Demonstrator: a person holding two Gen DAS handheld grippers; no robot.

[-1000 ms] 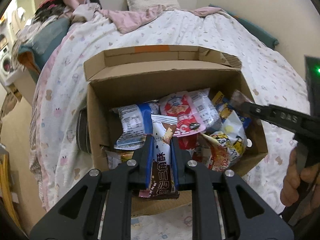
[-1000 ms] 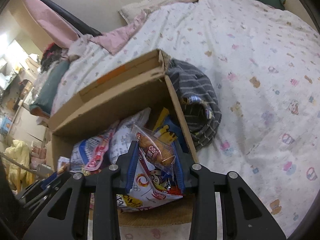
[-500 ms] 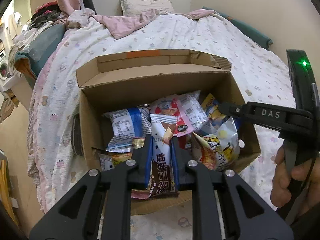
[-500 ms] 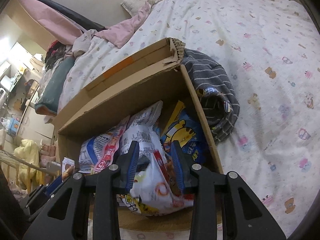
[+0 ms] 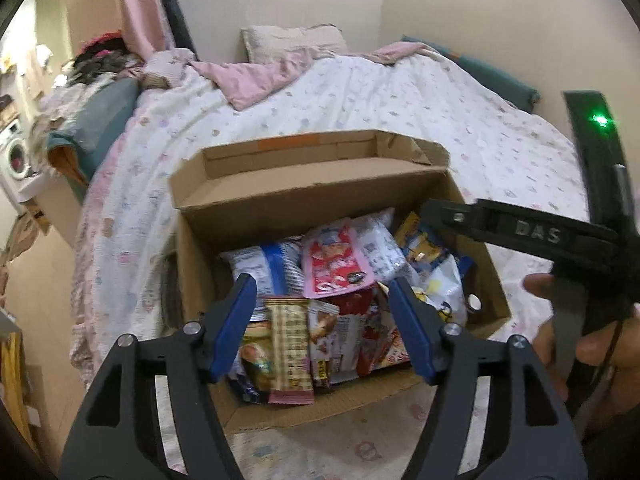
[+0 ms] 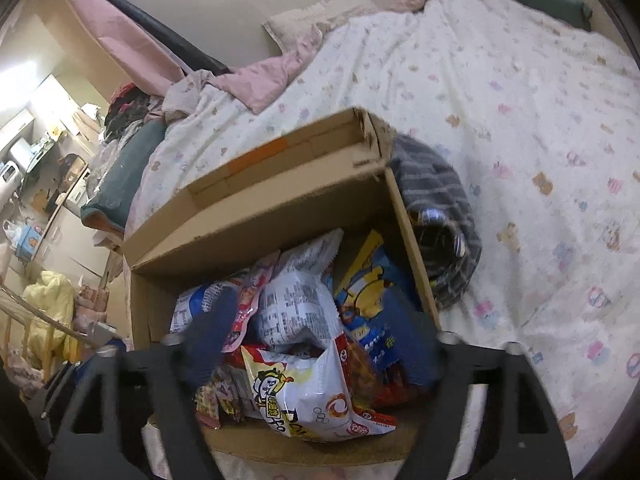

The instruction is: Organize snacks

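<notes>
An open cardboard box (image 5: 280, 208) on the bed holds several snack packets. My left gripper (image 5: 322, 300) is open and empty above the box's near side. Below it lie a brown wafer packet (image 5: 289, 352) and a white chocolate-snack packet (image 5: 326, 340). A pink and red packet (image 5: 334, 264) lies behind them. My right gripper (image 6: 316, 344) is open and blurred over the same box (image 6: 280, 216). A white and yellow chip bag (image 6: 308, 392) lies loose between its fingers. A blue and yellow bag (image 6: 364, 292) leans on the right wall. The right gripper also shows in the left wrist view (image 5: 520, 228).
The box sits on a bed with a white patterned duvet (image 6: 500, 100). A grey striped cloth (image 6: 440, 208) lies against the box's right side. A pillow (image 5: 292, 40) and a pink blanket (image 5: 256, 80) lie at the head. The bed's left edge drops to the floor.
Both grippers have opened. The left one let go of the chocolate-snack packet, the right one let go of the chip bag; both packets now lie in the box.
</notes>
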